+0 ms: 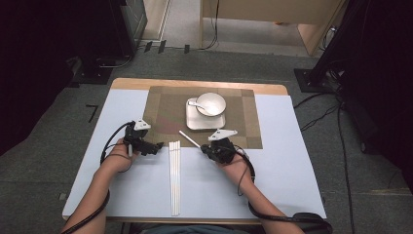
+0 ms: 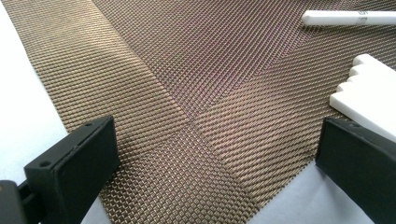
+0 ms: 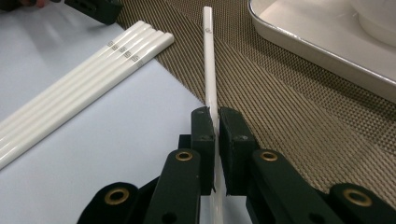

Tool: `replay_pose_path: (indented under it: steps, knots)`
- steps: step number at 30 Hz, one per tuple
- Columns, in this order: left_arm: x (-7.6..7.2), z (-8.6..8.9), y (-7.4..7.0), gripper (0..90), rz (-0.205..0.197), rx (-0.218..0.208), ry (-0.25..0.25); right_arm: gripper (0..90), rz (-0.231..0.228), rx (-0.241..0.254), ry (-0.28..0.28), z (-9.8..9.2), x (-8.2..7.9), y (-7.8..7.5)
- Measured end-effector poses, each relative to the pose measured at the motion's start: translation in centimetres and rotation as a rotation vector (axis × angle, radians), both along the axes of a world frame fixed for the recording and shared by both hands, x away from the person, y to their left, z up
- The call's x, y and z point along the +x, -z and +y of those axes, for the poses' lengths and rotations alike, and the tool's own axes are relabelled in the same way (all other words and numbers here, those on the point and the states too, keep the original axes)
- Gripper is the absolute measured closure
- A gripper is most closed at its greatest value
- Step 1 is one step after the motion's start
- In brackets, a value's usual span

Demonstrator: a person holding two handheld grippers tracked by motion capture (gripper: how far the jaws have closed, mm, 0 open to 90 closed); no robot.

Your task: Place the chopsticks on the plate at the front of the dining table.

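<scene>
Between the closed jaws of the right gripper (image 3: 216,122) sits one white chopstick (image 3: 208,60), pointing forward over the mat (image 3: 280,116), probably to set it beside the plate (image 3: 317,42). Left of it lie four chopsticks (image 3: 88,79), and the left gripper (image 2: 210,154) waits open and empty.

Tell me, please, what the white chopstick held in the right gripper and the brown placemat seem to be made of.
The chopstick in the right gripper looks like smooth white plastic, perhaps melamine: an even colour and soft gloss with a small printed mark. Ceramic cannot be excluded. The placemat looks like woven synthetic fibre, probably vinyl: an open basket weave with a slight sheen.
</scene>
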State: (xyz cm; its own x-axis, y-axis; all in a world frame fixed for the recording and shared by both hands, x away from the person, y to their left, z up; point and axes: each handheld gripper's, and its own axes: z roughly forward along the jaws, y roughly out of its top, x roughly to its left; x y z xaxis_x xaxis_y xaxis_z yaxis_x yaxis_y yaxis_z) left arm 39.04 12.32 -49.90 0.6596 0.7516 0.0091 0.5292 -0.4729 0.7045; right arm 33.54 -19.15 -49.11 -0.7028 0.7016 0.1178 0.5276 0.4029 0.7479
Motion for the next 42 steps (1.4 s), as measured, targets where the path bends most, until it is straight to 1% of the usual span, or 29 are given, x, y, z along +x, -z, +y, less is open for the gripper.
replay_pose_path:
  steps: [15,18,22,25,34,42]
  knots:
    - [-0.1,0.0,0.0,0.0,-0.005,-0.001,-0.001,85.8,0.008,-0.006,-0.021,1.0,1.1,-0.1]
    - [-0.1,0.0,0.0,0.0,-0.006,0.001,0.0,85.8,0.002,-0.005,-0.027,1.2,1.3,-0.2]
    - [-0.1,0.0,0.0,0.0,-0.007,0.001,-0.003,85.8,0.007,-0.001,-0.029,1.3,1.6,-0.3]
    - [-0.1,0.0,0.0,0.0,-0.007,0.001,-0.004,85.8,0.004,-0.009,-0.03,1.3,1.8,-0.3]
    - [-0.2,0.0,0.0,0.0,-0.009,0.001,-0.006,85.8,0.007,-0.011,-0.025,1.3,2.7,-0.4]
    - [-0.2,0.0,0.1,0.0,-0.01,-0.001,-0.007,85.8,0.007,-0.016,-0.03,1.6,3.0,-0.5]
